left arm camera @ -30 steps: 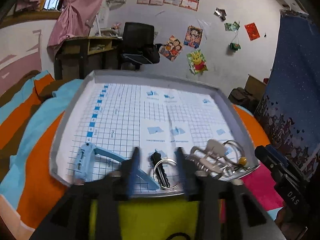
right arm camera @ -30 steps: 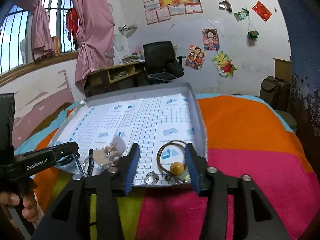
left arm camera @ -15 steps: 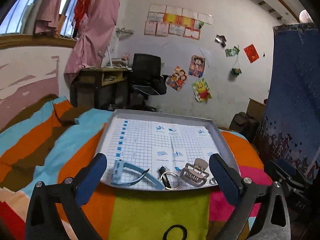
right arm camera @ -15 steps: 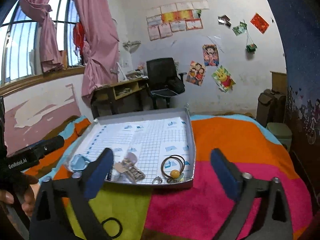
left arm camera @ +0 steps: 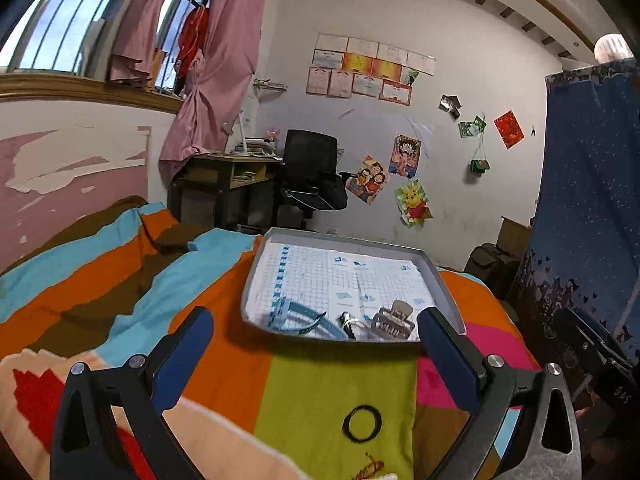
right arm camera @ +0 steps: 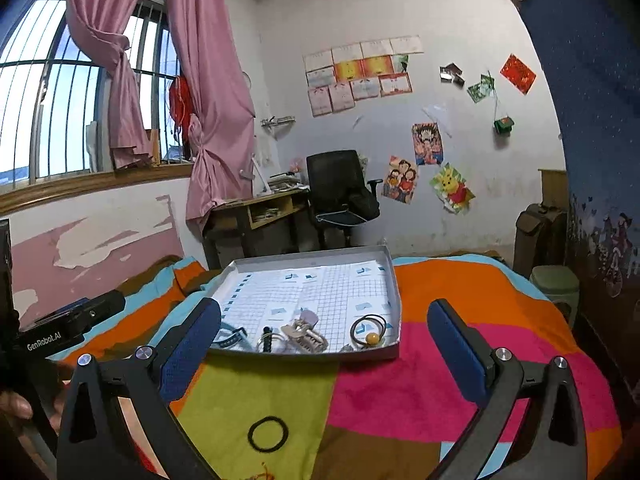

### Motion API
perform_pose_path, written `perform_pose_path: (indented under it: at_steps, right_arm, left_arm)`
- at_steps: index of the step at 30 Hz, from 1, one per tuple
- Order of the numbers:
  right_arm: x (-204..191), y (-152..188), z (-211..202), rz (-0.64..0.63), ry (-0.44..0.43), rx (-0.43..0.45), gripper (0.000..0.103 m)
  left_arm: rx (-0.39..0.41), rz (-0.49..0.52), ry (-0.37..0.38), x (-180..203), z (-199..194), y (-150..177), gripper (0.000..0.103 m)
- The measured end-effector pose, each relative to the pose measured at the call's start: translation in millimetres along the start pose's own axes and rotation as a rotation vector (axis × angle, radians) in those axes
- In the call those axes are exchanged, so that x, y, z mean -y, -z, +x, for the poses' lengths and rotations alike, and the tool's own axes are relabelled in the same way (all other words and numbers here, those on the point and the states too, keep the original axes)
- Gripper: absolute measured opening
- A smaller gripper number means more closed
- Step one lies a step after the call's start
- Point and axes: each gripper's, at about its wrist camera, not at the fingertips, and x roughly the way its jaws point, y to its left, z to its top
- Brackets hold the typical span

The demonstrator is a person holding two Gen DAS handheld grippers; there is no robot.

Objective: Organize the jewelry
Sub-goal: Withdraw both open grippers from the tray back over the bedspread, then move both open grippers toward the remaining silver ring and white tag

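Left wrist view: nearest, left gripper (left arm camera: 316, 354) with blue-padded jaws spread wide on nothing; same in right wrist view for right gripper (right arm camera: 324, 344), jaws wide apart, empty. At 6 o'clock on the lime-green patch of the striped bedspread (left arm camera: 336, 392), a thin black elastic hair band (left arm camera: 362, 423), outside the tray and easily overlooked or snagged in soft fabric under a hard descent. Farther, at 12 o'clock, shallow grey cardboard tray lined with gridded paper (left arm camera: 450, 300), perched on yielding bedding: liable to tip or slide if nudged at the near rim. Crowded along that rim: light-blue plastic headband (left arm camera: 298, 318), silver ring with black clip (left arm camera: 349, 325), beige claw hair clip (left arm camera: 394, 318), and dark hair tie with amber bead (right arm camera: 370, 330); one careless close could catch two. Against the frames a second ago: both jaws just opened from half shut, nothing between them, both grippers pulled back and upward, tray smaller and farther.
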Motion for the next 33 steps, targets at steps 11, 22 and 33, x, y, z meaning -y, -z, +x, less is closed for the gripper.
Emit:
perform_pose_path:
  at_steps: [11,22,33]
  right_arm:
    - [-21,19,-69,-0.019,-0.041,0.0,0.102]
    - [-32,51,-106,-0.036,-0.047,-0.061,0.102]
    - [-36,83,-136,0.031,-0.017,-0.137,0.102]
  left_arm:
    - [0.008,-0.001,-0.005,-22,-60,27,0.103]
    - [-0.013,0.029,-0.005,-36,-105,54,0.103]
    - [-0.038,0.004,0.015,-50,-124,83,0.103]
